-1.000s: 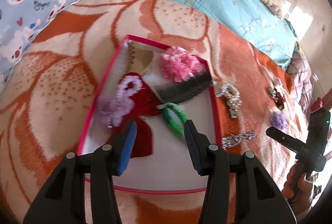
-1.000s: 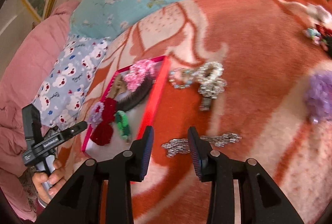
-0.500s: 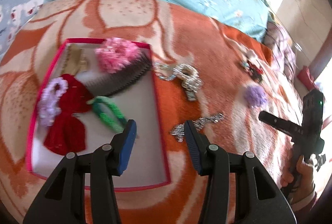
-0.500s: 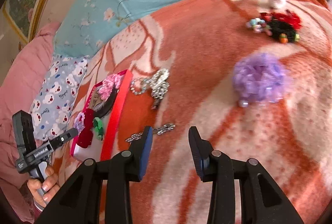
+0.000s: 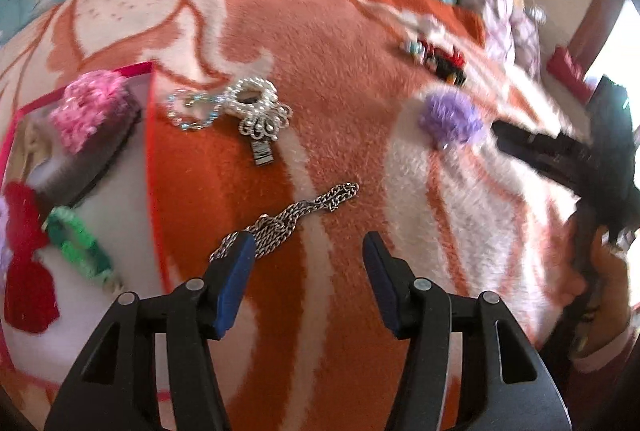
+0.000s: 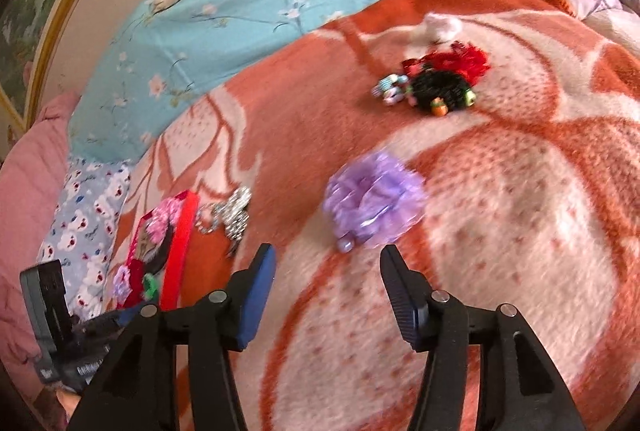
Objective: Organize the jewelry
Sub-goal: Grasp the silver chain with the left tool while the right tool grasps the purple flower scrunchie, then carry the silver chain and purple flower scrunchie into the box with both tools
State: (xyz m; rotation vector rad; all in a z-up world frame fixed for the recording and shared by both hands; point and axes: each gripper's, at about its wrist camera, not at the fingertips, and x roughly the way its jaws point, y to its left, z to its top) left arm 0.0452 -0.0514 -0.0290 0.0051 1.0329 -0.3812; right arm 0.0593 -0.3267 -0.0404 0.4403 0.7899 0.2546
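A silver chain (image 5: pixel 292 219) lies on the orange and white blanket, just beyond my left gripper (image 5: pixel 308 251), whose jaws are opening with nothing between them. Its left fingertip covers the chain's near end. A pearl and crystal bracelet pile (image 5: pixel 240 109) lies farther off, beside the red-rimmed box (image 5: pixel 154 167) that holds a pink scrunchie (image 5: pixel 90 109), a red bow and a green hair tie. A purple scrunchie (image 6: pixel 374 201) lies just ahead of my right gripper (image 6: pixel 328 261), whose jaws are opening and hold nothing. The box (image 6: pixel 180 243) shows at that view's left.
A heap of black, red and beaded hair ties (image 6: pixel 440 83) lies farther back on the blanket. A turquoise floral sheet (image 6: pixel 256 3) and a bear-print pillow (image 6: pixel 86 207) border the blanket. The other hand-held gripper (image 5: pixel 560 151) and a hand appear at the left wrist view's right edge.
Both grippers have swung right, away from the box. The left one now stands over the chain and the right one in front of the purple scrunchie. Both sets of jaws have widened.
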